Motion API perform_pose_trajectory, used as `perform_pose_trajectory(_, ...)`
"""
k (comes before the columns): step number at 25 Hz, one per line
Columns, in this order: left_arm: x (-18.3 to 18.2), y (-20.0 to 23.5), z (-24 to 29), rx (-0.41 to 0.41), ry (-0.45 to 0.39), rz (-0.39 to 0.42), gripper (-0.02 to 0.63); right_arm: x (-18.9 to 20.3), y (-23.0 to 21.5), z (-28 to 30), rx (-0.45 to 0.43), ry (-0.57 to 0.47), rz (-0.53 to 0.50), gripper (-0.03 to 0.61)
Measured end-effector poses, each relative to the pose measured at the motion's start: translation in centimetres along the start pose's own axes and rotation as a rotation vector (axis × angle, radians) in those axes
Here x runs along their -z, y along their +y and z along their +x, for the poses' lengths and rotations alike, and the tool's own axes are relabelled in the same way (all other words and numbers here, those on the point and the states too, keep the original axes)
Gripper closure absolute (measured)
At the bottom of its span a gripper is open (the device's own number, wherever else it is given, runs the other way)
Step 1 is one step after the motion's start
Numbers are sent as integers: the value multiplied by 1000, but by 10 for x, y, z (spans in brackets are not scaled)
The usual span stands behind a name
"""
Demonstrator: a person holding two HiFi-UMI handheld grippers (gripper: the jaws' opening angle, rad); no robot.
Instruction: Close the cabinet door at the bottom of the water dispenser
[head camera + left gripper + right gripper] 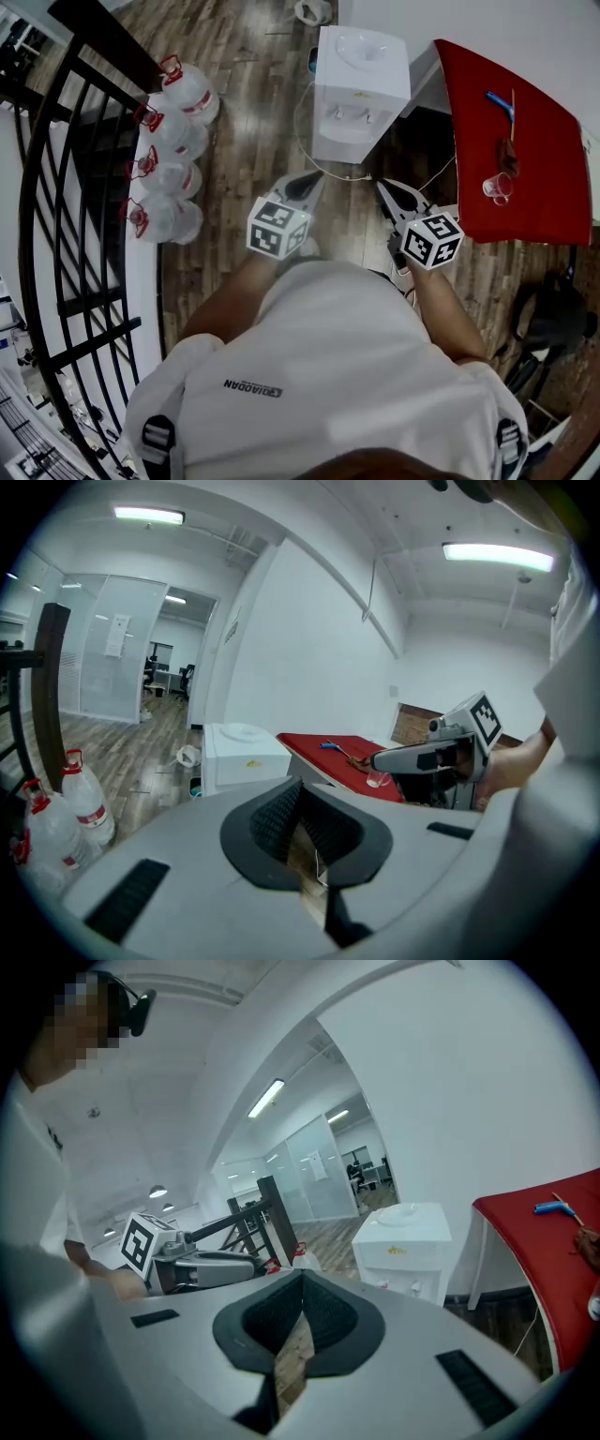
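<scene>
The white water dispenser [361, 89] stands on the wood floor against the wall, seen from above with its taps facing me. Its bottom cabinet door is hidden from this angle. My left gripper [312, 180] and right gripper [384, 187] are held side by side in the air short of the dispenser, both pointing at it. In the left gripper view the left gripper [298, 786] is shut on nothing, with the dispenser [242, 752] ahead. The right gripper [302, 1279] is likewise shut and empty, and the dispenser [403, 1246] shows only its upper part.
Several large water bottles [169, 155] stand along a black railing [56, 187] at the left. A red table [511, 141] at the right carries a plastic cup [497, 187] and a blue tool [500, 101]. A cable [333, 173] lies before the dispenser.
</scene>
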State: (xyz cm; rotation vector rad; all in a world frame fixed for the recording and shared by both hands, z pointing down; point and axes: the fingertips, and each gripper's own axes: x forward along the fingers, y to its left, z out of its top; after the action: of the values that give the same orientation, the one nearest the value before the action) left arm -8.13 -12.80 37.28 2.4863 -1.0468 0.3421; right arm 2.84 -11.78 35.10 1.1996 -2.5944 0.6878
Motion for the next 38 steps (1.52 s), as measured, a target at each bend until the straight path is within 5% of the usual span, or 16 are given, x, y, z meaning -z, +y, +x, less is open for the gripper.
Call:
perform_pose_trajectory(20, -11, -123, -47, -96, -127, 13, 614, 17, 24, -147, -28, -113, -5, 557)
perform_pose_trajectory(38, 31, -181, -74, -150, -127, 15, 614, 74, 48, -196, -79, -60, -60, 557)
